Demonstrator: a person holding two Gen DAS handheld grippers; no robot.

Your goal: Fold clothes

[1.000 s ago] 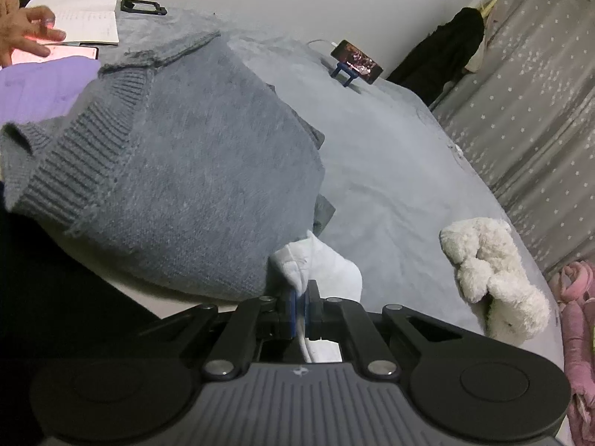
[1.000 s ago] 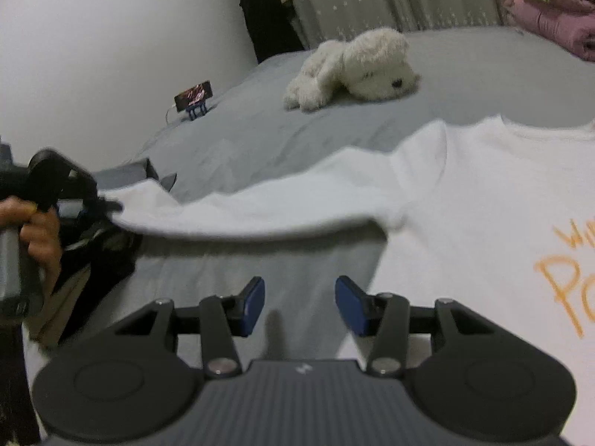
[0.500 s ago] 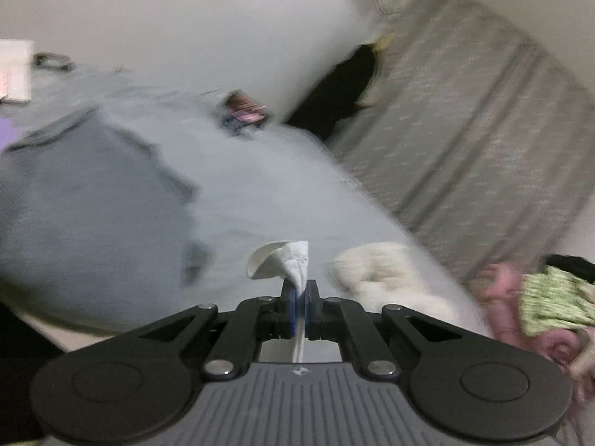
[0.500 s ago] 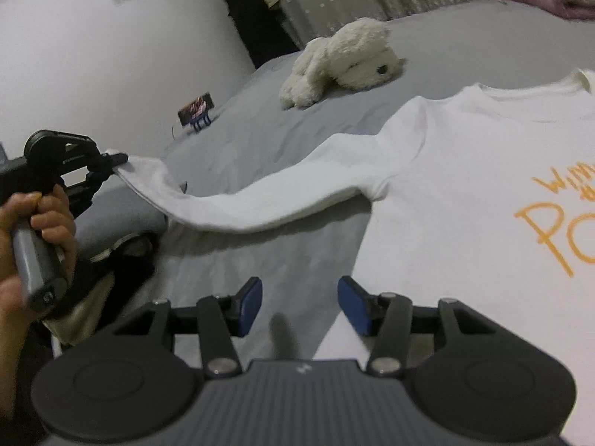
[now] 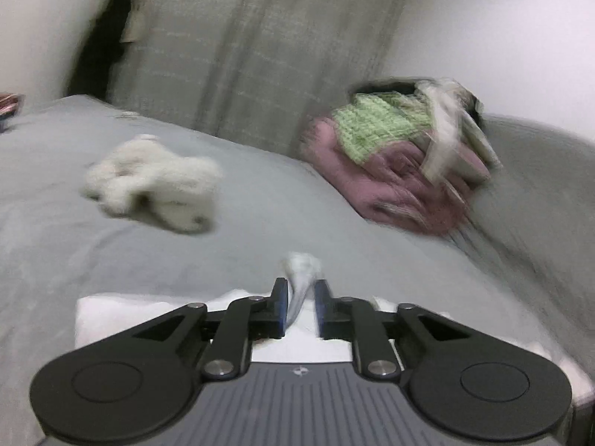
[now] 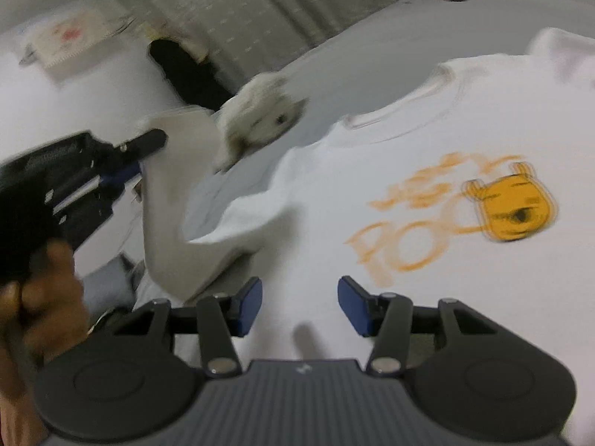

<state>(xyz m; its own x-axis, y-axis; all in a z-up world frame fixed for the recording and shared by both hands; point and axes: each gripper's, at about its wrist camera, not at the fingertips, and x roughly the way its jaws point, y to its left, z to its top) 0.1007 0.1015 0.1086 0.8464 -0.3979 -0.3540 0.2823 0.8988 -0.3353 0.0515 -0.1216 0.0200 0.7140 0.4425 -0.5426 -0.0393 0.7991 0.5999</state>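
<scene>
Left wrist view: the left gripper (image 5: 300, 306) has its fingers slightly parted around one white sleeve (image 5: 299, 278), no longer pinched as half a second ago. One plush toy (image 5: 152, 182) and one clothes pile (image 5: 401, 156) lie on the bed (image 5: 55, 252).

Right wrist view: the right gripper (image 6: 300, 306) stays spread and empty above one white shirt (image 6: 427, 148), whose sleeve now lifts over the body.

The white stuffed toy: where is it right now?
The stuffed toy lies on the grey bed, upper left in the left wrist view, left of the pink clothes pile.
</scene>
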